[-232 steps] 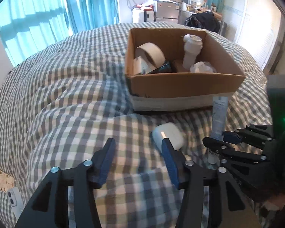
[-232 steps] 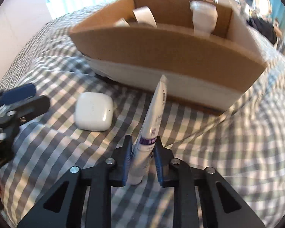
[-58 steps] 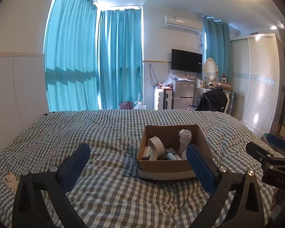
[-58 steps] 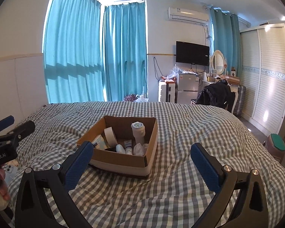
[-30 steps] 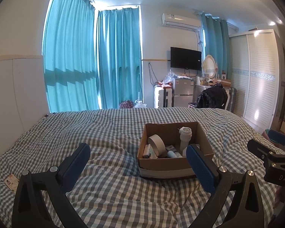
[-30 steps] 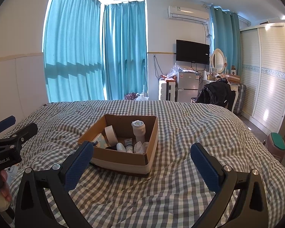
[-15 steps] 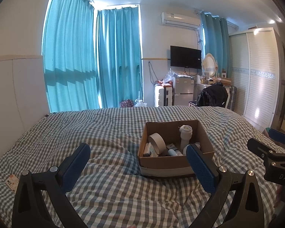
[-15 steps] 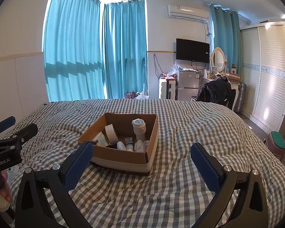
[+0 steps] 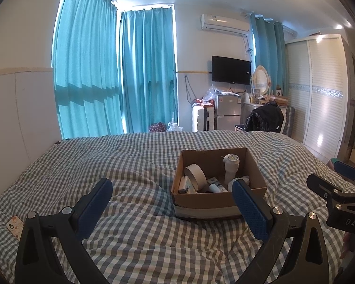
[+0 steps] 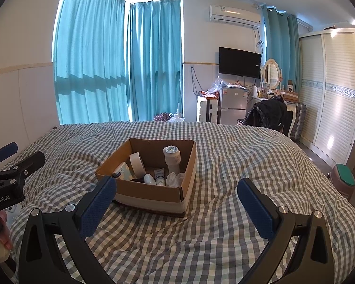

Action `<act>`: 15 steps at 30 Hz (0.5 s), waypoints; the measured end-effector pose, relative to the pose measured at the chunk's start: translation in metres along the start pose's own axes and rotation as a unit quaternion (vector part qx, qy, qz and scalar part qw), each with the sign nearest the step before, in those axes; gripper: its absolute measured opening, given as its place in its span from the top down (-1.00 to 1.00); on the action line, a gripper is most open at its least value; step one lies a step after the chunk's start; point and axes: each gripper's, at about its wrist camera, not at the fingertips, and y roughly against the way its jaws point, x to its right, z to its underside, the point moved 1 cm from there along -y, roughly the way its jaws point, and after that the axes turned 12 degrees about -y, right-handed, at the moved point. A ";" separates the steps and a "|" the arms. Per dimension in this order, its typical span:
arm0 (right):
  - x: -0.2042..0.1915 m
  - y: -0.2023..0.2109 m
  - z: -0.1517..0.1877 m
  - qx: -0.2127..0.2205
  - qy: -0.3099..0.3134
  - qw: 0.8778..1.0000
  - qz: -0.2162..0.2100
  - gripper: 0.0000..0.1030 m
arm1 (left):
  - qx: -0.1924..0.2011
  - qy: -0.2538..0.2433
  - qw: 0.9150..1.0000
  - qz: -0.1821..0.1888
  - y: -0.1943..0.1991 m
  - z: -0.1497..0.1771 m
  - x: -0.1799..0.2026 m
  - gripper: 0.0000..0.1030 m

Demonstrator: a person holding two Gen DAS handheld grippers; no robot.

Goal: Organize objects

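We see the checked bed bare around the cardboard box, which stands near its middle so both tools can reach it. Inside, the tape roll, tall white bottle and small tubes sit gathered; we judge sorting complete. The left gripper and right gripper hang back, fingers spread wide, empty.
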 end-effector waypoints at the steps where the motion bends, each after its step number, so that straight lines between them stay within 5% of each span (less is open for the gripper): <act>1: 0.000 0.000 0.001 0.000 0.001 1.000 0.001 -0.99 | 0.000 0.000 1.000 0.000 0.000 0.000 0.000 -1.00; 15: 0.001 -0.001 0.004 -0.004 0.000 1.000 0.003 -0.99 | -0.008 -0.005 1.000 0.000 -0.002 0.004 0.001 -1.00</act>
